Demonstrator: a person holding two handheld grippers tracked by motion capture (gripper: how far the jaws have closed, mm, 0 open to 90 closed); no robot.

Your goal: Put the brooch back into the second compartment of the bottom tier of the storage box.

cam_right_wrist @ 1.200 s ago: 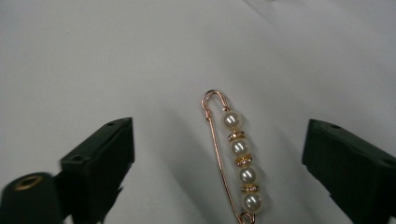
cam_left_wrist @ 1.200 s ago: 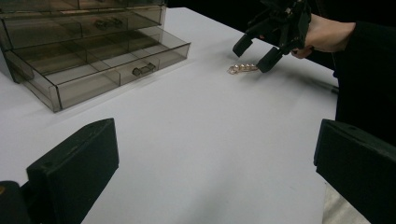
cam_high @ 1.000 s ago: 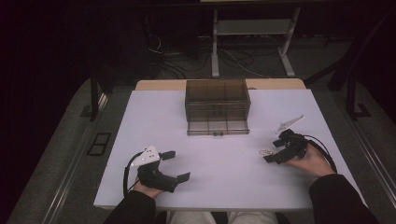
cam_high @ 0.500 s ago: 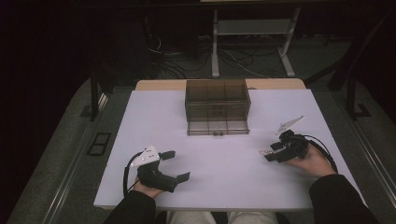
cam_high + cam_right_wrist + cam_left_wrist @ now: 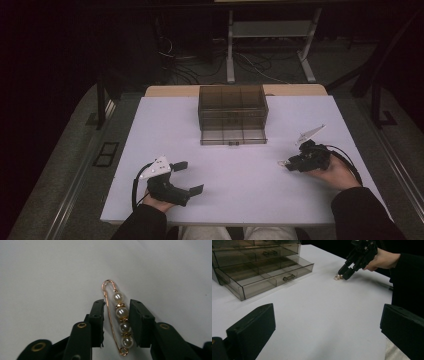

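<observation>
Gold pearl pin (image 5: 119,319) lies between the right gripper (image 5: 116,322) jaws (narrowly parted, seemingly untouched); left gripper (image 5: 189,177) spread wide.

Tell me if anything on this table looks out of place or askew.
Nothing looks damaged or spilled. The pearl pin lies alone on the bare white table, between the jaws of the right gripper. The bottom drawer of the smoky drawer box stands pulled out and looks empty. The left gripper rests open, apart.

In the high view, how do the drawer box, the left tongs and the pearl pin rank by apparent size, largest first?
1. Drawer box
2. Left tongs, nearer the camera, yet clearly smaller
3. Pearl pin, a tiny glint at the right tongs
</observation>
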